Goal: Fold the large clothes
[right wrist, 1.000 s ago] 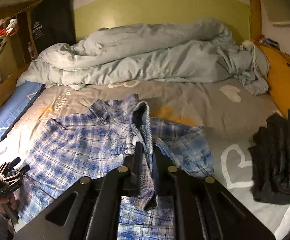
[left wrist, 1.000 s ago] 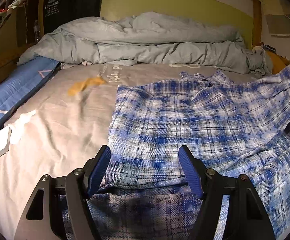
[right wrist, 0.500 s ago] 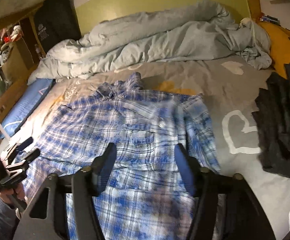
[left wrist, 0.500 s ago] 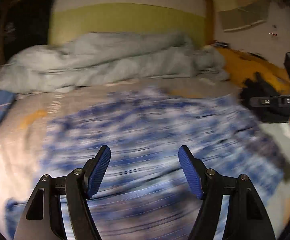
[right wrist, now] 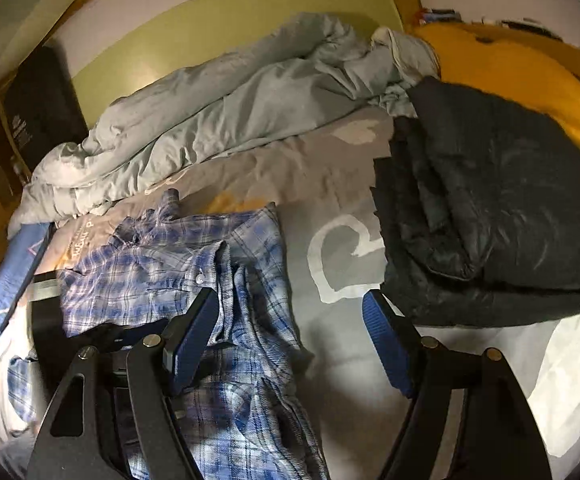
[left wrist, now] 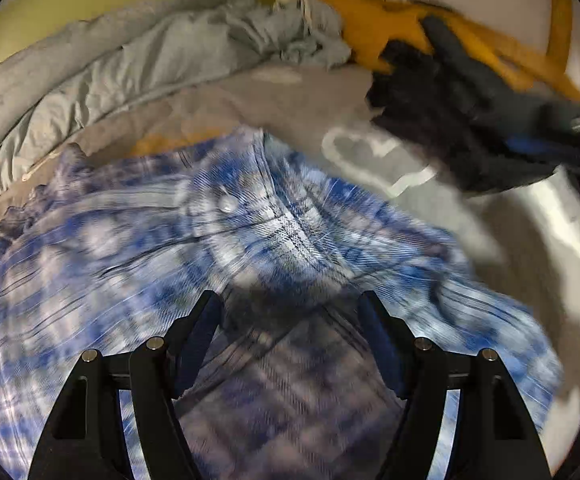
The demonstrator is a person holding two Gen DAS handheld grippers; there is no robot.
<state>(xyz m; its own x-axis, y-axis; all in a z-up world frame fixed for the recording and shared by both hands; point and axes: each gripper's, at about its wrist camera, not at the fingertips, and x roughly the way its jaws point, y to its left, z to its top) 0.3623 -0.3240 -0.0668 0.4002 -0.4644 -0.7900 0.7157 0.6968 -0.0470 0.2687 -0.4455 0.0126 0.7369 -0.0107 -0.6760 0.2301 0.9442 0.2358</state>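
A blue and white plaid shirt [left wrist: 217, 240] lies spread on the grey bed sheet [left wrist: 290, 112], blurred by motion in the left wrist view. My left gripper [left wrist: 290, 328] is open and empty, low over the shirt's middle. In the right wrist view the shirt [right wrist: 225, 264] lies on the left with its right part folded over. My right gripper [right wrist: 290, 340] is open and empty over the shirt's right edge and the bare sheet [right wrist: 330, 200].
A crumpled grey duvet [right wrist: 229, 112] lies along the headboard. A dark folded jacket [right wrist: 490, 208] lies on the right beside a yellow pillow [right wrist: 530, 68]. A blue mat [right wrist: 13, 272] runs along the bed's left edge.
My right gripper let go of the shirt edge it was pinching, opened and swung right. My left gripper swung right over the shirt, staying open.
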